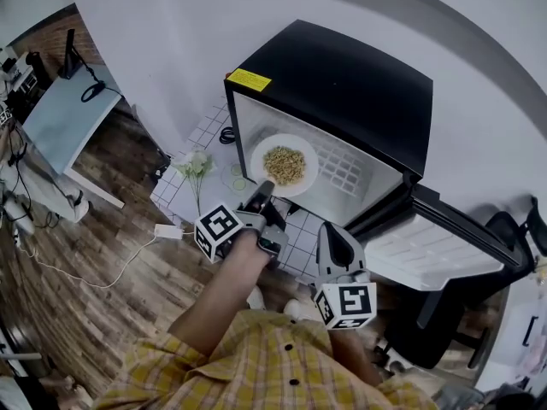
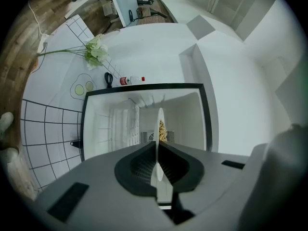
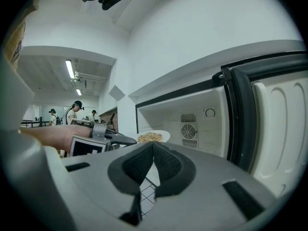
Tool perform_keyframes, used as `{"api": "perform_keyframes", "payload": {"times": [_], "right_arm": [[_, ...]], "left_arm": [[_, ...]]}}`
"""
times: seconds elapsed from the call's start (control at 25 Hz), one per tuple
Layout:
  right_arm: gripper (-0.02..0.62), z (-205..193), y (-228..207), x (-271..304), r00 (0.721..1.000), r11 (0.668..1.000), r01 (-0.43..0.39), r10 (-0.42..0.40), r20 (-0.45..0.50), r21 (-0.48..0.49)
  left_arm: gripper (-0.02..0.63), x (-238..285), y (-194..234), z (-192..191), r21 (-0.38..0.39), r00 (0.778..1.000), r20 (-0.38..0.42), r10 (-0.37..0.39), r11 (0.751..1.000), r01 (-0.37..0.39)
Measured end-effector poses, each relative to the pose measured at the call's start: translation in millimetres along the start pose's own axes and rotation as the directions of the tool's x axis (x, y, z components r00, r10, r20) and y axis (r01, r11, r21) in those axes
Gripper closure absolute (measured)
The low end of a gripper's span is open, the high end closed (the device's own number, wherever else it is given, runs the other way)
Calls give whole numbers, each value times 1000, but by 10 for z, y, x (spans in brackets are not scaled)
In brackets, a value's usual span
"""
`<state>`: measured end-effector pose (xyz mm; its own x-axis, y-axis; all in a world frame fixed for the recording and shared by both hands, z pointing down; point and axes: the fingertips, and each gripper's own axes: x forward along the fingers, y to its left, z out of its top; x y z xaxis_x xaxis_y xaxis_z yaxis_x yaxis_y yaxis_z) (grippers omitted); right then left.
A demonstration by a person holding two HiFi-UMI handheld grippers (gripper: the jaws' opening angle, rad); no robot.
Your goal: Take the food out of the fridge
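Note:
A white plate [image 1: 285,165] of pale brown food is held level just in front of the open black fridge [image 1: 342,84]. My left gripper [image 1: 263,191] is shut on the plate's near rim. In the left gripper view the plate [image 2: 159,124] shows edge-on between the pads of the left gripper [image 2: 157,147], with the food [image 2: 162,130] on its right side. My right gripper [image 1: 335,239] hangs lower and to the right, by the fridge door [image 1: 427,246]. In the right gripper view the right gripper [image 3: 153,146] is shut with nothing in it, and the plate [image 3: 154,136] and left gripper [image 3: 103,139] lie ahead.
The fridge's white inside [image 3: 192,119] has a fan grille at the back. A gridded white mat [image 1: 184,190] on the wooden floor carries flowers [image 1: 196,165] and a small bottle [image 2: 132,80]. A white power strip [image 1: 167,231] lies nearby. A grey table [image 1: 60,118] stands left, a black chair [image 1: 461,314] right.

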<state>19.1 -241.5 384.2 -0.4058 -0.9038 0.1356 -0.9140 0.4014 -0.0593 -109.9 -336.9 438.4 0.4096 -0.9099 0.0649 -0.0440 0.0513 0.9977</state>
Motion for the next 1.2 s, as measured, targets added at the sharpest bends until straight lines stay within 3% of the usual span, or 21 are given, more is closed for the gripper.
{"api": "perform_keyframes", "payload": {"times": [1.2], "right_arm": [[589, 32, 130, -134, 999, 999, -38, 38, 25, -14]], "left_arm": [[588, -967, -283, -582, -56, 998, 52, -47, 997, 49]]}}
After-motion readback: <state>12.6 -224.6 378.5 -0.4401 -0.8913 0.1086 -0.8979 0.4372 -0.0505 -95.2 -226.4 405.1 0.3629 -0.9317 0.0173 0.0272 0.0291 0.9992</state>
